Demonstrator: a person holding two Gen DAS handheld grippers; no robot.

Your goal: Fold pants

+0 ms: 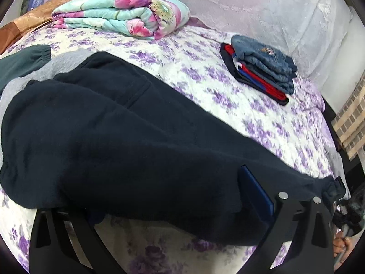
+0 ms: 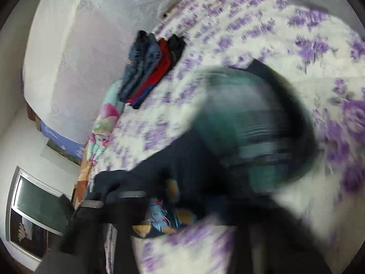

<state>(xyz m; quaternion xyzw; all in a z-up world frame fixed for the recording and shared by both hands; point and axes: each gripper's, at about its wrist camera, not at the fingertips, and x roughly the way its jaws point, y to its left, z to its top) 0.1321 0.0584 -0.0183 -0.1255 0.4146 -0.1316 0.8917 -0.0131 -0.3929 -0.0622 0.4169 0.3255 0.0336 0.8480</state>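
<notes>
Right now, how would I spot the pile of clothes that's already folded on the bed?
Start at the bed's purple-flowered quilt and look to its far side by the pale lace-covered headboard. The small stack of folded clothes sits there alone. Blue denim on top and red layers beneath set it apart from the pink-and-turquoise floral blanket.

No readable text; the folded jeans [image 1: 264,66] carry only a blurred patch.

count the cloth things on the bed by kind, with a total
dark pants, spread out: 1
stack of folded clothes: 1
folded floral blanket: 1
grey and green garment under the pants: 1
total: 4
The pieces inside the stack are too bunched to count singly.
</notes>
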